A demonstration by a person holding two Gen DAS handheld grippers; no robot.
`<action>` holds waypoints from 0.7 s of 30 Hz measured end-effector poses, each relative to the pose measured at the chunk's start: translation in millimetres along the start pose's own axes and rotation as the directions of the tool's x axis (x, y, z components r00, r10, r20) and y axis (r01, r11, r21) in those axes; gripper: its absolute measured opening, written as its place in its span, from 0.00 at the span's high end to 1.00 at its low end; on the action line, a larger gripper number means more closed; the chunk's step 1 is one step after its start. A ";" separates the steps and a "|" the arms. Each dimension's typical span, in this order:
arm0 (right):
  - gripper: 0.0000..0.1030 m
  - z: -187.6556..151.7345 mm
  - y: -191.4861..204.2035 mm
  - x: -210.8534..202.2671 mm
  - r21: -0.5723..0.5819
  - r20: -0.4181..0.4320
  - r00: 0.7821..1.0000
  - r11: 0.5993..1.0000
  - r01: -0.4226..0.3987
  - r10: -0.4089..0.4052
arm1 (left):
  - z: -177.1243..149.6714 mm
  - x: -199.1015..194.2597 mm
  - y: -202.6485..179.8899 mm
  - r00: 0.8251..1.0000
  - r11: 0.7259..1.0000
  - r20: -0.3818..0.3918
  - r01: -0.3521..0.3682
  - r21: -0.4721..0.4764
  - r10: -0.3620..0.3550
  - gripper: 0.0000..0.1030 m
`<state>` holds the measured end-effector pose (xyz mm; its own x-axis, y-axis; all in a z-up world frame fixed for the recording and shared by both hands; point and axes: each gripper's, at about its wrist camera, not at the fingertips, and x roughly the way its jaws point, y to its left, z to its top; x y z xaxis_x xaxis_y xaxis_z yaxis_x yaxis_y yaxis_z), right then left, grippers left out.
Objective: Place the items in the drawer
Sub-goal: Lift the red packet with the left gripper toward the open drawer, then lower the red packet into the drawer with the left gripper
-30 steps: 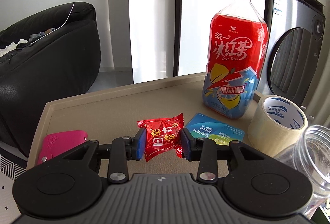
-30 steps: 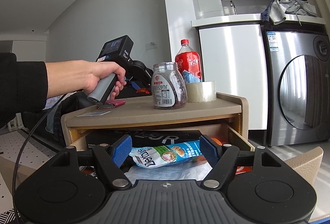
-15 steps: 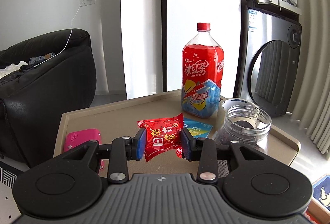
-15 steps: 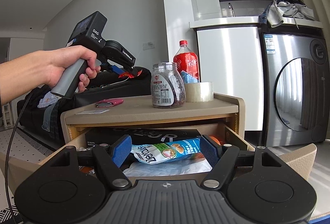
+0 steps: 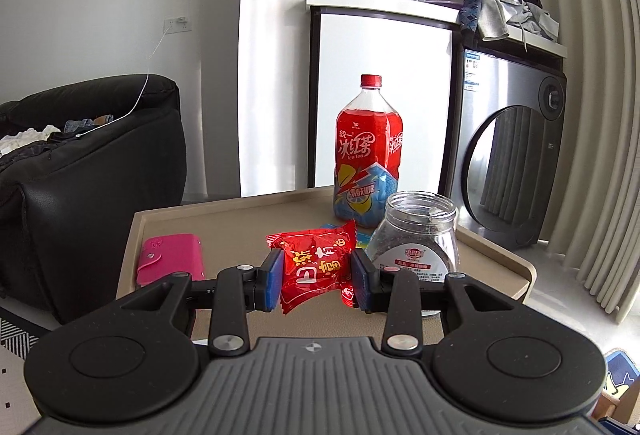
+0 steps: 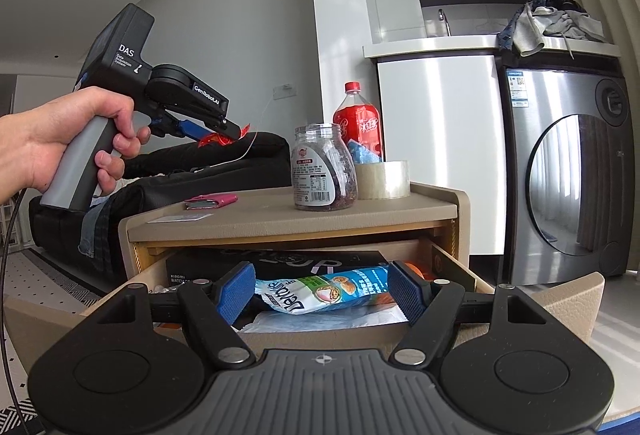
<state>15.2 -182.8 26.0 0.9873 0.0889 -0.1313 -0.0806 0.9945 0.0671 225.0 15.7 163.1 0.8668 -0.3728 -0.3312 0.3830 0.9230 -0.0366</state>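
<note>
My left gripper (image 5: 316, 275) is shut on a red snack packet (image 5: 314, 265) and holds it in the air above the beige cabinet top (image 5: 240, 219). In the right wrist view a hand holds that left gripper (image 6: 236, 133) high, left of the cabinet, with the red packet (image 6: 212, 141) at its tips. My right gripper (image 6: 322, 293) stands wide open over the pulled-out drawer (image 6: 568, 299). A blue snack packet (image 6: 320, 291) lies in the drawer, seen between the fingers. A black box (image 6: 304, 261) sits behind it.
On the cabinet top stand a red ice tea bottle (image 5: 368, 155), a clear jar (image 5: 416, 235) and a tape roll (image 6: 382, 179). A pink wallet (image 5: 172, 263) and a card (image 6: 180, 219) lie there too. A black sofa (image 5: 80, 175) is left, a washing machine (image 5: 516, 163) right.
My left gripper has risen and drawn back from the cabinet top with the red packet in it. The right gripper has stayed open over the drawer.
</note>
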 end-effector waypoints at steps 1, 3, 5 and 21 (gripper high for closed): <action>0.26 -0.3 0.3 0.1 -0.004 0.001 1.000 1.000 0.002 -0.002 | -3.8 -5.4 -1.1 1.000 1.000 0.011 0.005 -0.005 -0.005 0.62; 0.26 -0.7 0.9 0.5 -0.013 0.002 1.000 1.000 0.005 -0.005 | -11.2 -14.1 -2.1 1.000 1.000 0.027 0.012 -0.011 -0.012 0.62; 0.25 -1.1 1.6 0.7 -0.022 0.003 1.000 1.000 0.008 -0.008 | -17.5 -18.6 -2.7 1.000 1.000 0.025 0.012 -0.011 -0.012 0.62; 0.22 -4.9 9.0 -3.8 -0.040 0.012 1.000 0.999 0.023 -0.022 | -66.8 -32.3 -6.3 0.993 0.999 -0.109 0.051 0.000 -0.051 0.62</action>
<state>10.0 -173.9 22.3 0.9905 0.0658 -0.1207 -0.0633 0.9977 0.0246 173.2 28.3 111.1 0.8061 -0.4068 -0.4298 0.4270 0.9027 -0.0535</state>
